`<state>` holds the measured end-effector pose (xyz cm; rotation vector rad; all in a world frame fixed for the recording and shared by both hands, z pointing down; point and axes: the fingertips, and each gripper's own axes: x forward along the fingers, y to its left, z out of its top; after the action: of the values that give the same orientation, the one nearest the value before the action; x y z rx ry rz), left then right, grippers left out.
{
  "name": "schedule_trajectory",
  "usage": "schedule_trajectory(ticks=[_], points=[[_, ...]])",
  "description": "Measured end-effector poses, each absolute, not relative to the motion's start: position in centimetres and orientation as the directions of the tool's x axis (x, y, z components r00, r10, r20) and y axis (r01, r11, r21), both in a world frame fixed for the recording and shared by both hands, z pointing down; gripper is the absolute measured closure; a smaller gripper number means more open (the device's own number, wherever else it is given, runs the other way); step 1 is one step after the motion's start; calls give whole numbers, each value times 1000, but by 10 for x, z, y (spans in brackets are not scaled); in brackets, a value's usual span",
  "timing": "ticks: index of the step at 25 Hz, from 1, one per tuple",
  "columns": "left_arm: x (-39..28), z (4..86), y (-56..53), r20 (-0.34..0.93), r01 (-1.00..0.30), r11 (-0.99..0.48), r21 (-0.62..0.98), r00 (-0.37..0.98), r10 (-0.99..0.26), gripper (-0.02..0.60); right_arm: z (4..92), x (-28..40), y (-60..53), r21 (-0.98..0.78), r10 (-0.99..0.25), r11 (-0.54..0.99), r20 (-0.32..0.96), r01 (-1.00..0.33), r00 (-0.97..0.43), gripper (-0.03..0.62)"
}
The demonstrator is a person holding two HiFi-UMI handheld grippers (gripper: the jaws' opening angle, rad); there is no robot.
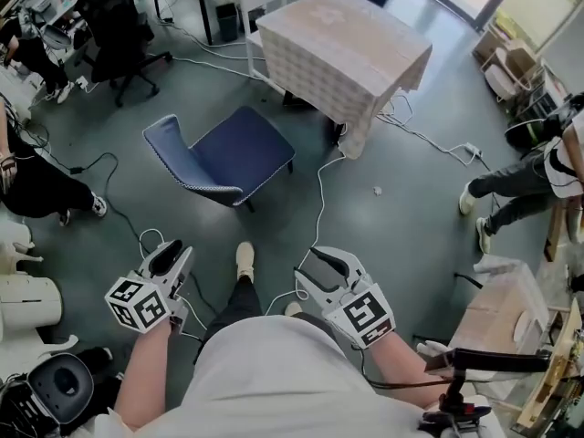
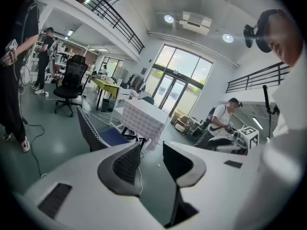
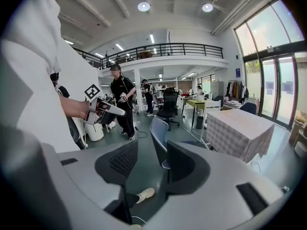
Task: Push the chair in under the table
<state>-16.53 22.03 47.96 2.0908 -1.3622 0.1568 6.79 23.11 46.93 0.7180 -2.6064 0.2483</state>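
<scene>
Now, left claw (image 1: 172, 252) and right claw (image 1: 324, 261) angled downward, agape, empty, chair (image 1: 233, 153) ahead.

No legible words, digits or brand names in any view.

Printed marks noted:
- The white left marker cube (image 1: 139, 303) on the left gripper (image 1: 170, 255) carries black-and-white square coded patterns. They are blocks only, with no letters or numbers.
- The white right marker cube (image 1: 367, 316) on the right gripper (image 1: 325, 261) carries the same kind of pattern, also without characters.
- One such pattern face also shows in each gripper view, on the other gripper's cube.
- A small blue rectangular wall sign (image 3: 237, 72) hangs beside the tall windows in the right gripper view. Its print is too small to read.
</scene>
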Motion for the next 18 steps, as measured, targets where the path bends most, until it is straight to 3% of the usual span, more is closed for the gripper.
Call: schedule_trajectory(ticks=[6,12,18], points=[[-247,517,109,476,-874,-149,462,386,-790,371,464,27,156,-28,-515,801,476,-598,-713,395],[-323,565,18,588,-878,-1,478,320,-742,343,446,-27,87,-25,-575,742,490,-670,-655,395],[-368,648,-37,705,-811,249,530,258,-661,308,454,-59,51,-30,-570,726,531,-687,-626,395]])
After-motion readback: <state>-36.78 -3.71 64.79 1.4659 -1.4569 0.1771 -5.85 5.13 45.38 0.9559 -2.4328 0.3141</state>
